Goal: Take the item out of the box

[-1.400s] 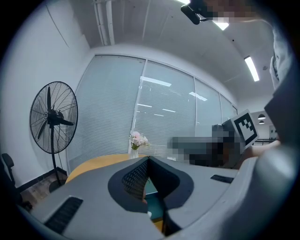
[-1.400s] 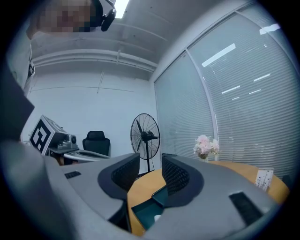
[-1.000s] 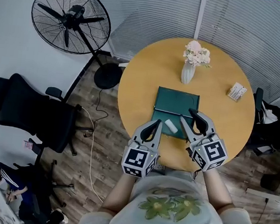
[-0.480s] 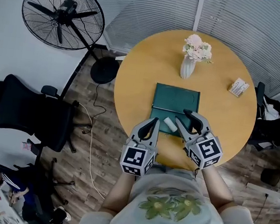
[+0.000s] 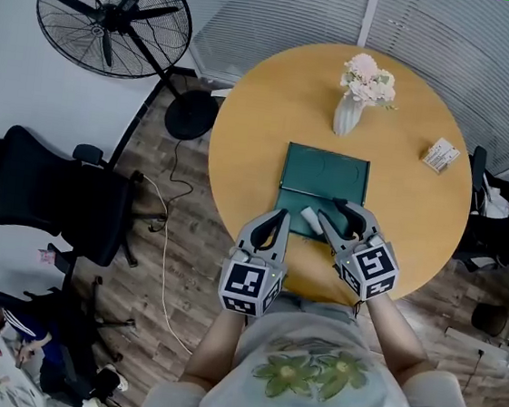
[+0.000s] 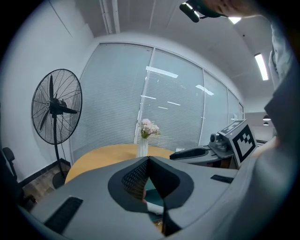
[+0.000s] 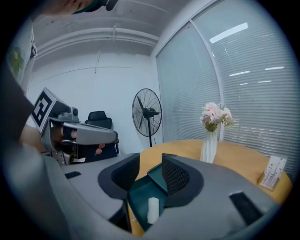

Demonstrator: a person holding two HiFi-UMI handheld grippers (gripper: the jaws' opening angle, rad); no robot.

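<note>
A dark green box (image 5: 289, 222) lies open on the round wooden table (image 5: 253, 134), with its lid (image 5: 327, 172) laid flat behind it. A small white item (image 5: 310, 218) lies inside, at the near end. My right gripper (image 5: 330, 210) hovers just right of the item, jaws open and empty. In the right gripper view the item (image 7: 153, 209) shows low between the open pads of the right gripper (image 7: 150, 171). My left gripper (image 5: 282, 216) is at the box's near left corner. Its pads meet at the tip of the left gripper (image 6: 149, 159), holding nothing.
A white vase of pale flowers (image 5: 352, 109) stands behind the box. A small carton (image 5: 440, 155) lies near the table's right edge. On the floor to the left are a floor fan (image 5: 112, 13) and a black office chair (image 5: 36, 196). The table's front edge is just below the grippers.
Both grippers have sunk toward the table. The right one has come closer to the white item. The jaws of both stand as before.
</note>
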